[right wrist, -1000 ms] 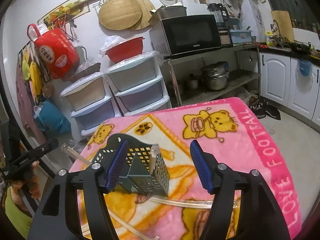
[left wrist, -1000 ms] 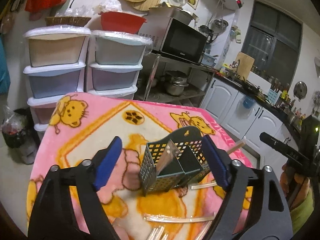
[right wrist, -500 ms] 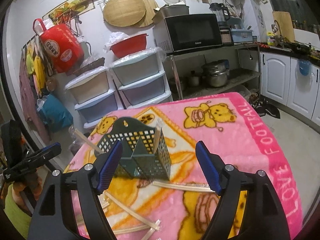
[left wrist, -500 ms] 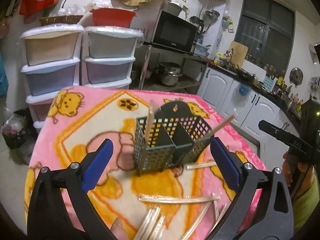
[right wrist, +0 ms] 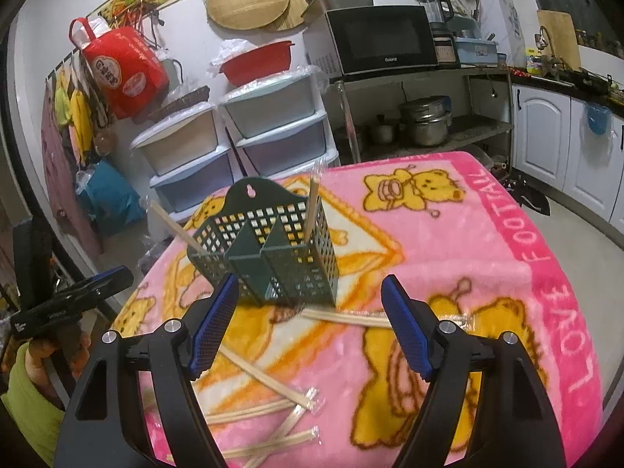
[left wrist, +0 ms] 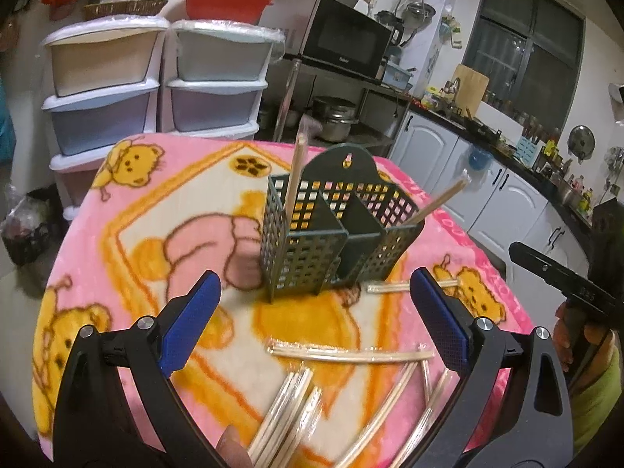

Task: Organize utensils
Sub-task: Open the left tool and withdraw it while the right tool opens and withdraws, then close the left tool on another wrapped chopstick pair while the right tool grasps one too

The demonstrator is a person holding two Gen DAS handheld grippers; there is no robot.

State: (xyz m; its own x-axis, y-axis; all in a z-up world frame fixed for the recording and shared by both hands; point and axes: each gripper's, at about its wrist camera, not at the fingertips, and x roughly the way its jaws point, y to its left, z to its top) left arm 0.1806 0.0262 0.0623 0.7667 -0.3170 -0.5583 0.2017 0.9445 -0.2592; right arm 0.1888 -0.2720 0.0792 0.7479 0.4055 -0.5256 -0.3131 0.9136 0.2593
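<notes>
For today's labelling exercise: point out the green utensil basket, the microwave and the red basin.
green utensil basket (left wrist: 308,257), left wrist view, front mesh wall.
microwave (right wrist: 384,39), right wrist view, dark door.
red basin (left wrist: 226,4), left wrist view, outer side.

Bright indoor light, night-dark window (left wrist: 522,43); strong fisheye bending and black corners, slight softness, mild glare.

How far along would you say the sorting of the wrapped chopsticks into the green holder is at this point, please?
Early on. Done: two wrapped pairs stand in the green holder, one upright and one leaning out of the other end. In hand: nothing; the left gripper and right gripper are both open and empty, their jaws having just been opening. Left: many loose pairs lie on the pink blanket.
</notes>
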